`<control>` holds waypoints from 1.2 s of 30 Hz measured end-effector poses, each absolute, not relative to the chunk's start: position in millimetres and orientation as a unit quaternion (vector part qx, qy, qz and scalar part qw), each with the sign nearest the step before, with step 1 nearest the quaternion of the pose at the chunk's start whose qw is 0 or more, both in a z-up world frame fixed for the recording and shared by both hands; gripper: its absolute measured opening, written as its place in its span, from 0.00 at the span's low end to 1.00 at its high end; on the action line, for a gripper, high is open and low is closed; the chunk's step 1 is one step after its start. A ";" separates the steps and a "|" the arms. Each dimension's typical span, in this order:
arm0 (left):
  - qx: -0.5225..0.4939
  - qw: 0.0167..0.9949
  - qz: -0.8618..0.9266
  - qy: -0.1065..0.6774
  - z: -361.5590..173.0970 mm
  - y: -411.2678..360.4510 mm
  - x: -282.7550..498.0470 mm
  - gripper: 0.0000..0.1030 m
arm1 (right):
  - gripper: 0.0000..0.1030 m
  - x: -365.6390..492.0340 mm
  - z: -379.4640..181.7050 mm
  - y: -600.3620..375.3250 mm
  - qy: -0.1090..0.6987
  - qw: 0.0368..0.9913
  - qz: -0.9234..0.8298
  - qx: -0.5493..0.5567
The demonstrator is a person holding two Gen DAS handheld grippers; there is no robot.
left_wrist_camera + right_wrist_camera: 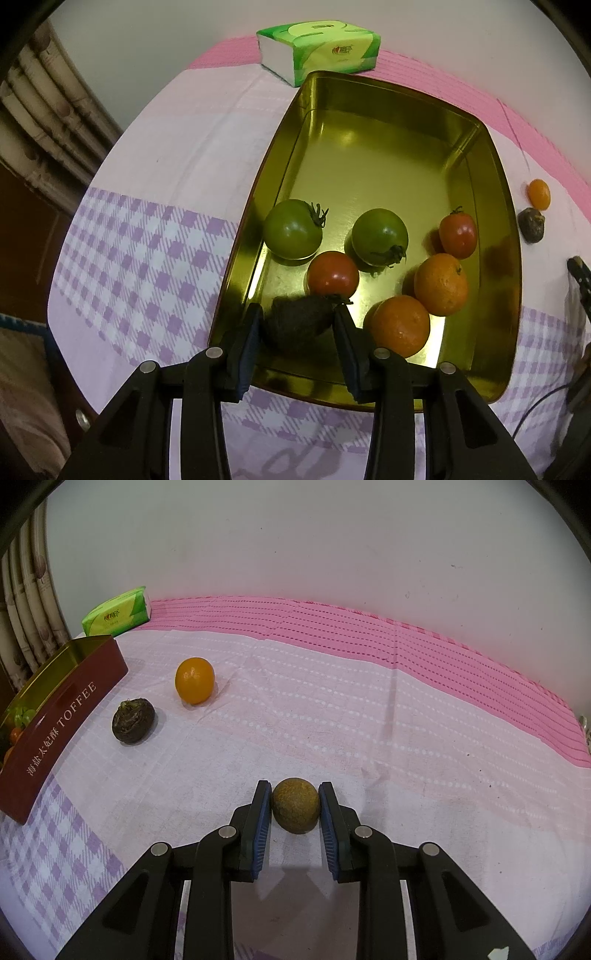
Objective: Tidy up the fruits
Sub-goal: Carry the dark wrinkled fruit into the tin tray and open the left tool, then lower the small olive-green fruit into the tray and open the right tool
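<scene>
Fruit in tin: I count two green tomatoes, two red tomatoes and two oranges in the tin, all at its near end.
Left gripper: I have it over the tin's near end, a dark rough fruit between the pads. Both pads look touching it, so I read clamped, about to let go. No earlier frame to confirm.
Right gripper: clamped on a brown round fruit, low over the cloth, well apart from the tin.
Still out: small orange and dark fruit on the cloth, just beside the tin's side.
Progress: I'd say about two thirds done; three pieces left after this drop.
Axis: held dark fruit looks slightly elongated, long axis crosswise between the pads. The brown one is near round, no clear axis.
Tin axis: runs away from me toward the tissue pack.
</scene>
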State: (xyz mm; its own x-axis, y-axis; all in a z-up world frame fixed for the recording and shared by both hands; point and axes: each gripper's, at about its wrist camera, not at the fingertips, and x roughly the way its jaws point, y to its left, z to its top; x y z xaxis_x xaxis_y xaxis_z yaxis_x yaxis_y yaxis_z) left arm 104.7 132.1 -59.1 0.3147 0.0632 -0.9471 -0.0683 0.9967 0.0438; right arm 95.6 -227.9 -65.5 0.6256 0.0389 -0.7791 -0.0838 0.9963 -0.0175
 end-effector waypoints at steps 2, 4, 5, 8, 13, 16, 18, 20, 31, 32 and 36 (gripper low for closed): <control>-0.003 0.813 0.033 0.582 -59.0 129.9 103.9 0.42 | 0.23 95.6 -65.6 -228.2 0.431 0.901 0.034 -0.027; -0.004 0.815 0.026 0.579 -57.2 128.5 101.8 0.46 | 0.23 95.9 -65.6 -228.1 0.431 0.901 0.034 -0.027; -0.005 0.817 0.022 0.576 -55.4 127.4 99.6 0.47 | 0.23 95.8 -65.6 -228.1 0.431 0.901 0.034 -0.027; -0.004 0.827 0.018 0.562 -48.9 128.1 93.7 0.49 | 0.23 95.8 -65.7 -228.5 0.431 0.901 0.034 -0.027; 0.003 0.848 0.021 0.529 -26.3 133.7 82.3 0.53 | 0.23 96.1 -66.2 -229.8 0.431 0.901 0.035 -0.022; 0.014 0.860 0.038 0.509 -12.7 142.4 77.6 0.55 | 0.23 96.0 -66.0 -230.4 0.432 0.901 0.032 -0.018; 0.022 0.865 0.045 0.500 -5.3 150.5 73.7 0.56 | 0.24 96.0 -66.0 -231.1 0.433 0.901 0.029 -0.011; 0.030 0.867 0.047 0.496 -0.2 154.2 69.7 0.57 | 0.23 96.2 -65.6 -229.7 0.436 0.900 0.021 -0.012; 0.014 0.872 0.062 0.486 7.2 170.4 50.7 0.60 | 0.22 94.0 -21.1 -181.5 0.421 0.905 0.063 0.004; 0.009 0.871 0.065 0.486 7.3 173.2 49.8 0.60 | 0.22 92.4 -14.2 -170.1 0.417 0.906 0.079 0.002; 0.003 0.873 0.085 0.480 8.4 181.6 45.5 0.65 | 0.22 85.2 8.4 -116.7 0.404 0.903 0.148 -0.006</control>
